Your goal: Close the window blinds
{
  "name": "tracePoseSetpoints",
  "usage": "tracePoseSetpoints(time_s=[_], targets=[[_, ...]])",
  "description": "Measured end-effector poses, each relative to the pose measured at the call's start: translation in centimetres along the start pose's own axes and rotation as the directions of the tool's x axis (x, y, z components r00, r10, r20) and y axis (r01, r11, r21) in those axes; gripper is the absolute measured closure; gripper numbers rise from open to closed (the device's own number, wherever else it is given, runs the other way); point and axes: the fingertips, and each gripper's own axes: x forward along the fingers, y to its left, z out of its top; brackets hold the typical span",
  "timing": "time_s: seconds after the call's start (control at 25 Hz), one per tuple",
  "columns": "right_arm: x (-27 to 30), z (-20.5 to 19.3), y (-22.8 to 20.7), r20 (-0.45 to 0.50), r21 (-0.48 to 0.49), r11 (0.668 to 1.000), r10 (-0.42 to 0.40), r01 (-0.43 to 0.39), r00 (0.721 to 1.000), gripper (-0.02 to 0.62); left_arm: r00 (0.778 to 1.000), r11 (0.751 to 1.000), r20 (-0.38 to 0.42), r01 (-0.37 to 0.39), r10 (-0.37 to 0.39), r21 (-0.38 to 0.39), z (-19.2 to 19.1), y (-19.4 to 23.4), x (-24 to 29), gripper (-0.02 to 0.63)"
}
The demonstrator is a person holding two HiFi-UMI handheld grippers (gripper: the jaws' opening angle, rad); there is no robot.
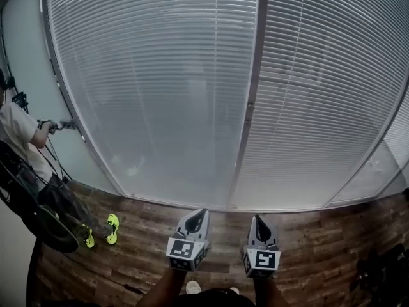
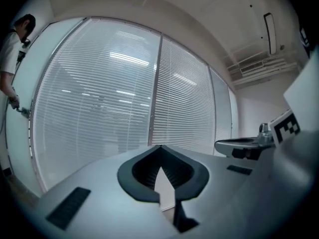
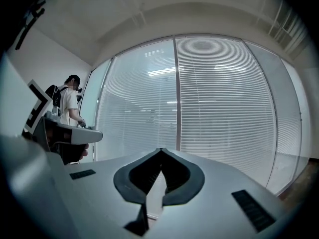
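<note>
Blinds (image 1: 160, 75) of pale horizontal slats hang lowered over 2 tall window panes straight ahead, reaching almost down to the wooden floor (image 1: 307, 248), with a grey upright frame post (image 1: 252, 94) between the panes. More slatted panes run on at the far right. The left gripper (image 1: 200, 213) and the right gripper (image 1: 258, 219) are held side by side low in the head view. Both point level at the window, well apart from the blinds and touching nothing. In the left gripper view the jaws of the left gripper (image 2: 160, 146) are closed, their tips meeting with nothing between them. The blinds (image 2: 99, 93) fill the background beyond. In the right gripper view the jaws of the right gripper (image 3: 160, 150) are likewise closed tip to tip and empty, in front of the blinds (image 3: 224, 98). At the left edge of the window stands a person (image 1: 19, 139) in a light shirt and yellow-green shoes (image 1: 112, 228), with a hand at the window's side frame. What that hand holds is too small to tell.
</note>
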Motion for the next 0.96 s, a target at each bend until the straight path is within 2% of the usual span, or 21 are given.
tracePoseSetpoints(time_s=[0.4, 0.72, 0.96], targets=[[-0.4, -1.1, 0.7, 0.06, -0.015, 0.999, 0.053, -0.052, 0.997, 0.593, 0.999, 1.0, -0.028, -0.02, 0.021, 0.021, -0.5, -0.7, 0.0, 0.606], [-0.6, -0.9, 0.5, 0.06, -0.018, 1.0, 0.02, -0.019, 0.998, 0.592, 0.998, 1.0, -0.055, -0.02, 0.02, -0.009, -0.1, -0.5, 0.2, 0.606], [0.0, -0.5, -0.5, 0.046, -0.003, 1.0, 0.008, -0.008, 0.999, 0.592, 0.999, 1.0, -0.027, -0.023, 0.024, 0.011, 0.2, -1.0, 1.7, 0.606]])
